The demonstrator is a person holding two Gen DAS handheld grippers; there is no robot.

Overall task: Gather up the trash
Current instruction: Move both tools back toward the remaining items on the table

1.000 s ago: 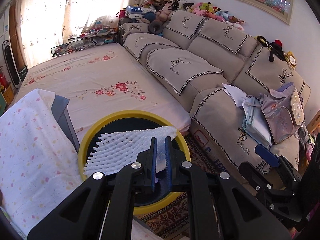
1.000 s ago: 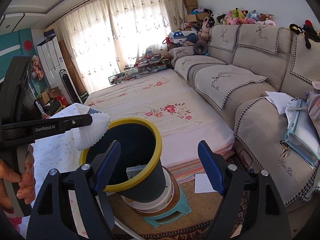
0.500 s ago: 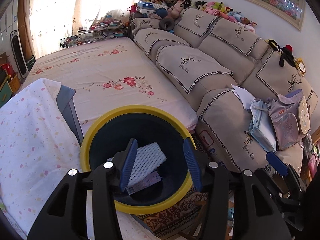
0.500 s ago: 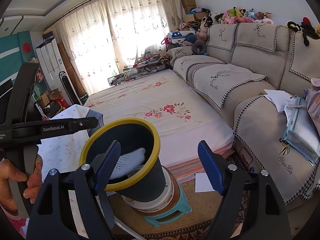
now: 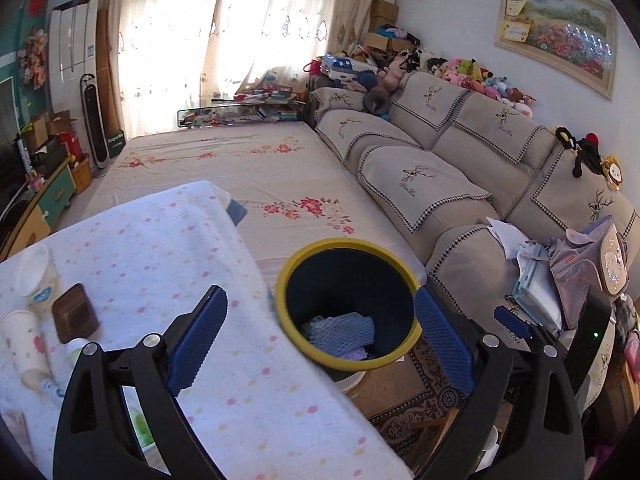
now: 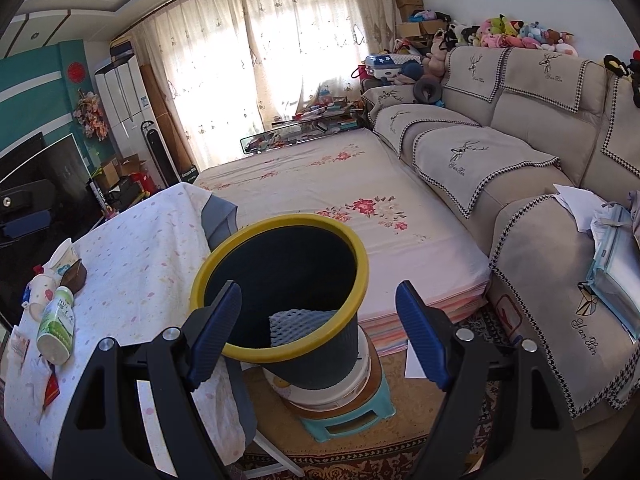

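Note:
A dark bin with a yellow rim (image 5: pixel 348 244) (image 6: pixel 280 222) stands beside the cloth-covered table (image 5: pixel 160 248) (image 6: pixel 132 248). A white foam net (image 5: pixel 344 330) (image 6: pixel 296 326) lies loose inside it on other scraps. My left gripper (image 5: pixel 320 340) hovers above and short of the bin, partly over the table edge. Its jaws are opening wide with nothing between them. My right gripper (image 6: pixel 320 334) stands open and empty in front of the bin. On the table's left end lie paper cups (image 5: pixel 38 276) (image 6: pixel 64 258), a brown wallet (image 5: pixel 75 312) and a green-labelled bottle (image 6: pixel 56 328).
The bin rests on a white tub and a teal stool (image 6: pixel 348 420) on a patterned rug. Behind it lies a floral-sheeted mattress (image 6: pixel 320 184). A beige sofa (image 6: pixel 520 128) with papers and a backpack (image 5: pixel 592 264) is on the right. A sheet of paper (image 6: pixel 416 364) is on the floor.
The left gripper let go of the foam net, which dropped into the bin. Its jaws spread wide, and it pulled back and up toward the table. The right gripper barely shifted.

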